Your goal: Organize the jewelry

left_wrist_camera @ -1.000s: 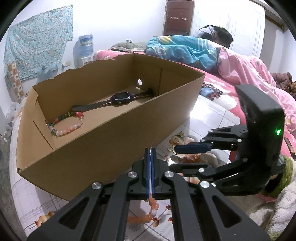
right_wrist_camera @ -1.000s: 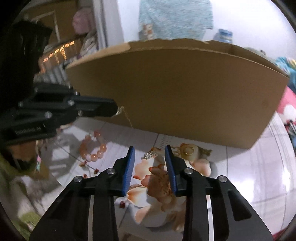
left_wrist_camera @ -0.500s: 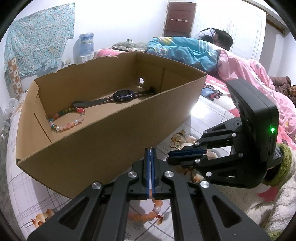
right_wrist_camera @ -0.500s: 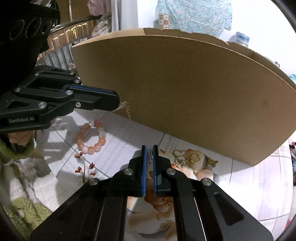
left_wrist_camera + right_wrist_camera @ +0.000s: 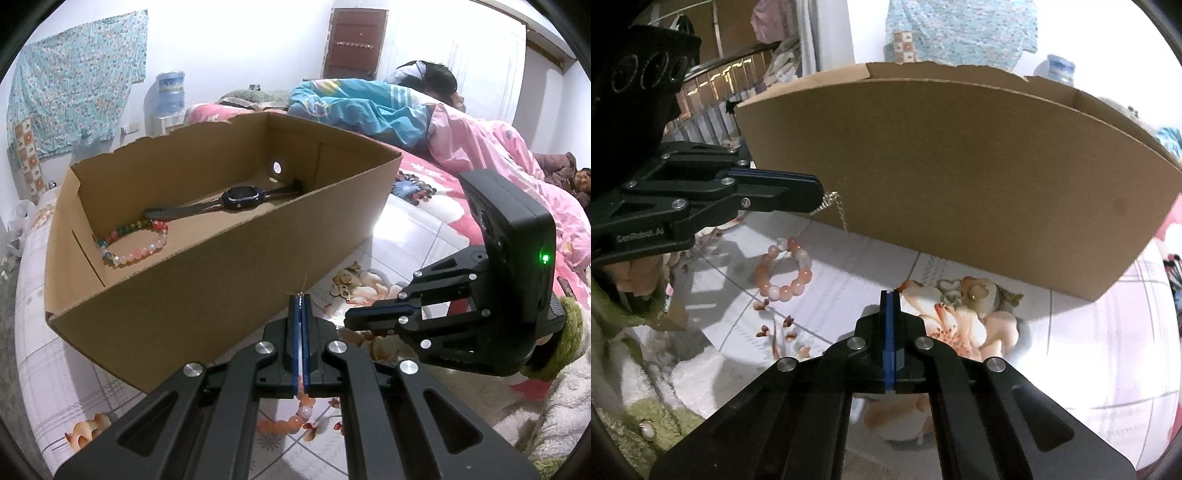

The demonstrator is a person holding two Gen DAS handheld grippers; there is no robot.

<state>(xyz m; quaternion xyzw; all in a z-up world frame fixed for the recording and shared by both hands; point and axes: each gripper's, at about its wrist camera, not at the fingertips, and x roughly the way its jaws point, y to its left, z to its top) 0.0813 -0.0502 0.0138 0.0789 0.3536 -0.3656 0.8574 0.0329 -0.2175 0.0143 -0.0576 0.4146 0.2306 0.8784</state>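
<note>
A cardboard box (image 5: 221, 258) stands on the floral tablecloth; it holds a black watch (image 5: 240, 194) and a multicolour bead bracelet (image 5: 133, 243). My left gripper (image 5: 300, 297) is shut on a thin gold chain (image 5: 834, 206) that dangles from its tip (image 5: 816, 197) beside the box's near wall (image 5: 942, 177). My right gripper (image 5: 889, 293) is shut; what it pinches is hidden between the pads. It also shows in the left wrist view (image 5: 351, 319), low over the cloth. An orange bead bracelet (image 5: 785, 269) lies on the cloth, and gold charms (image 5: 964, 293) lie by the box.
A white fluffy cloth (image 5: 665, 387) with a pearl earring (image 5: 646, 432) lies at the left. A person lies under blankets (image 5: 461, 122) on a bed behind the box. A water bottle (image 5: 170, 92) stands at the back wall.
My right gripper closed over a small silver piece on the cloth and lifted slightly. My left gripper rose a little with the chain, still shut.
</note>
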